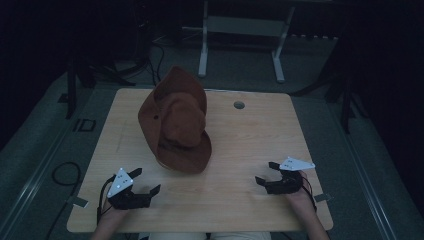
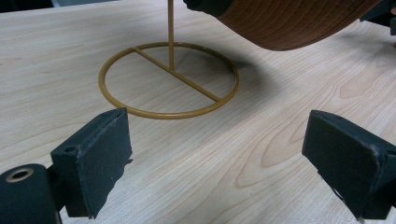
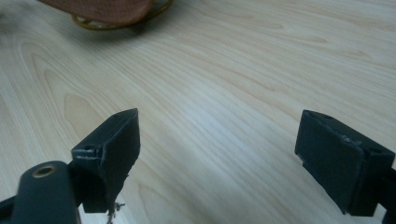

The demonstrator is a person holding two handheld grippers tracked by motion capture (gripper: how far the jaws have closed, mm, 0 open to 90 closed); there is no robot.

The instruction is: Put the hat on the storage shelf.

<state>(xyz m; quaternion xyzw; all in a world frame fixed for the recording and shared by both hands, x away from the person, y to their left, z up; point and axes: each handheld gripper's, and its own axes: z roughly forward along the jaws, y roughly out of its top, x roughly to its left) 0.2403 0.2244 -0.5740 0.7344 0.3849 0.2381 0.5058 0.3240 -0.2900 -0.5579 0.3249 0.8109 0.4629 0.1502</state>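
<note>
L gripper (image 1: 148,181) just below-left of hat (image 1: 175,122)

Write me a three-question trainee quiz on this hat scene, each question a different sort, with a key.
1. True or false: the brown cowboy hat lies flat on the wooden table.
2. What colour is the hat stand? A gold, B black, C white.
3. Fill in: the left gripper and the right gripper both have their jaws ____.

Key: 1 false, it sits tilted on the stand's rod, above the ring base. 2 A. 3 open, holding nothing.
</note>
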